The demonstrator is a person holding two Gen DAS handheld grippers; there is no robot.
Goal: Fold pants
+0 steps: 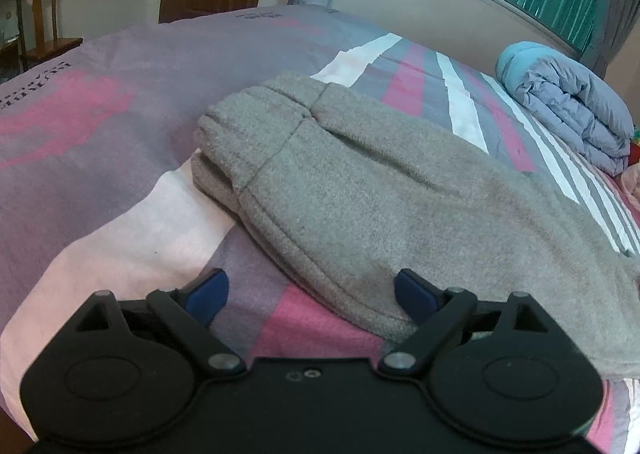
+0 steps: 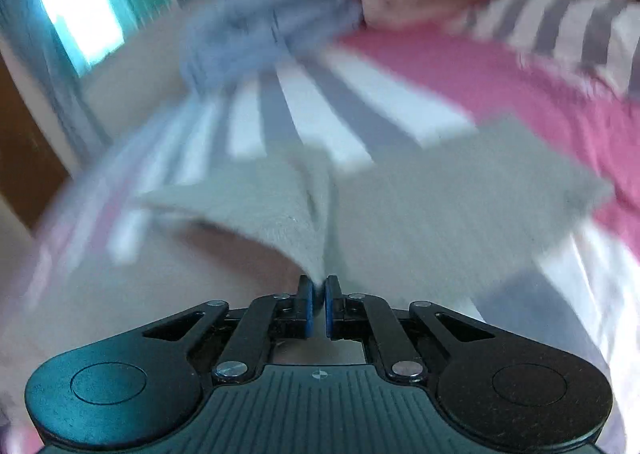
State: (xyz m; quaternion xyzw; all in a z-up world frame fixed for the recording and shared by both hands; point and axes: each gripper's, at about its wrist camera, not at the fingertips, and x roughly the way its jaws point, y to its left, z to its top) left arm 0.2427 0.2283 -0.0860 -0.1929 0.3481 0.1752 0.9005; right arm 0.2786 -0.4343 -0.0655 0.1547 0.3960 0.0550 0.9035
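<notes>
The grey pants (image 1: 360,182) lie partly folded on the striped bed (image 1: 100,102) — left gripper (image 1: 310,294) spread wide at their near edge, right gripper (image 2: 318,304) pinching a lifted fabric edge — further folding apparently remains.

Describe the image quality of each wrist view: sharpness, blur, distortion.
Left wrist view: sharp, with fisheye curvature bending the bed; the grey pants and open left tool are clear. Right wrist view: heavy motion blur smears the bedding and window; only the right tool, shut on the pants, stays crisp.
</notes>
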